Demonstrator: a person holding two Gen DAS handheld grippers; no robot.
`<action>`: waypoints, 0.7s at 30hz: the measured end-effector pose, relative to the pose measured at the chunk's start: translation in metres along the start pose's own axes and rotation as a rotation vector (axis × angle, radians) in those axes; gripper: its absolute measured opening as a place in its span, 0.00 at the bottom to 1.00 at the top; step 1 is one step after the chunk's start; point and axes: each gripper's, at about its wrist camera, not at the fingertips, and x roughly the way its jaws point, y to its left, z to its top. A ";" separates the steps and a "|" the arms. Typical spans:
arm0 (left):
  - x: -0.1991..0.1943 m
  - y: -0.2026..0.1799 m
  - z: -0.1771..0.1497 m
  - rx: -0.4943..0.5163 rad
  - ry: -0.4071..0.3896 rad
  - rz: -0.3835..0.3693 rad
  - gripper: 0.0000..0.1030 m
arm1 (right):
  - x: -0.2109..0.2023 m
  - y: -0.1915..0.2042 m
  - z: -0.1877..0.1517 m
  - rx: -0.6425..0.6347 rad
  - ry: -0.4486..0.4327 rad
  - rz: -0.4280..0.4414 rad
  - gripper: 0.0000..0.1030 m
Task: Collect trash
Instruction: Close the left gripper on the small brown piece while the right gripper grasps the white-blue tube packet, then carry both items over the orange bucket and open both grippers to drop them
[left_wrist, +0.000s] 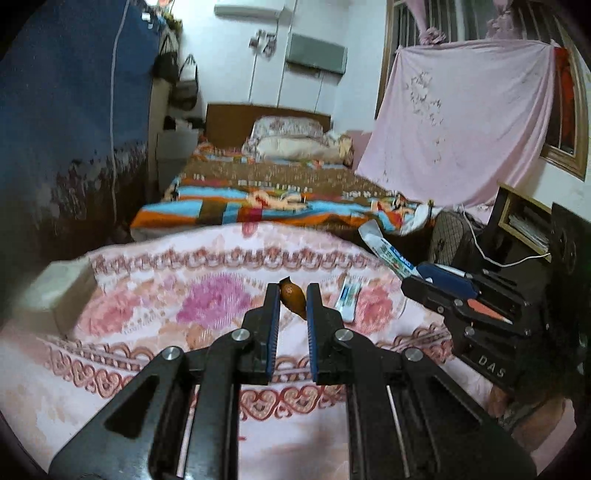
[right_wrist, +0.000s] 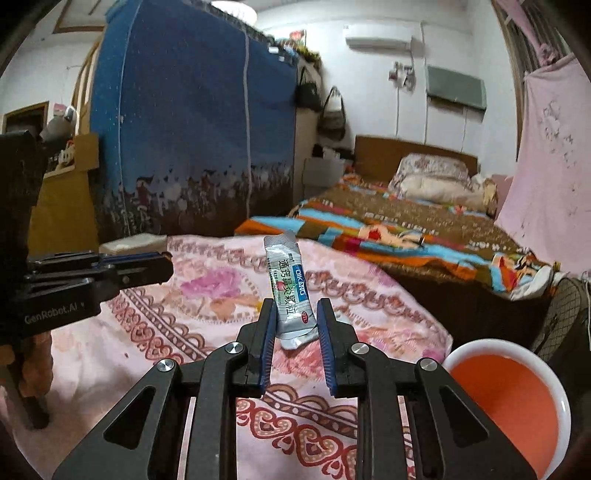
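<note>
Left gripper (left_wrist: 291, 295): lower centre of the left wrist view, jaws narrow, pinching a small brown wrapper (left_wrist: 293, 298) between the blue pads, lifted off the pink cloth (left_wrist: 155, 325).

Right gripper (right_wrist: 294, 314): lower centre of the right wrist view, jaws narrow, clamped on the lower end of a silver sachet (right_wrist: 290, 288) that stands nearly upright, its torn top toward mid-frame. In the left wrist view the same gripper enters from the right edge, sachet tilted toward upper left.

Second sachet (left_wrist: 348, 297): flat on the pink cloth, just right of the left gripper's tips, held by neither tool.

White block (left_wrist: 55, 291): on the cloth at the left of the left wrist view; whether box or tissue pack cannot be told.

Bowl (right_wrist: 458, 356): white rim, orange inside, lower right of the right wrist view, beside the right gripper's arm.

Bed (left_wrist: 258, 195): mid-frame beyond the cloth, patterned brown, blue and orange cover, pillows (left_wrist: 288, 134) at the wooden headboard.

Blue wardrobe (right_wrist: 184, 129): upper left, bags hanging at its right side.

Pink sheet (left_wrist: 461, 118): draped over the window, upper right.

Air conditioner (right_wrist: 378, 41): on the wall, top of frame.

Dark shelf (left_wrist: 524, 221): right edge of the left wrist view, white cable running across it.
</note>
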 end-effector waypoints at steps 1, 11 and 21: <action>-0.002 -0.003 0.003 0.010 -0.021 -0.001 0.00 | -0.004 0.000 0.000 0.002 -0.019 -0.006 0.19; -0.018 -0.040 0.016 0.101 -0.194 -0.031 0.00 | -0.044 -0.015 0.004 0.074 -0.263 -0.074 0.19; -0.026 -0.068 0.026 0.163 -0.304 -0.095 0.00 | -0.083 -0.036 0.003 0.140 -0.473 -0.192 0.19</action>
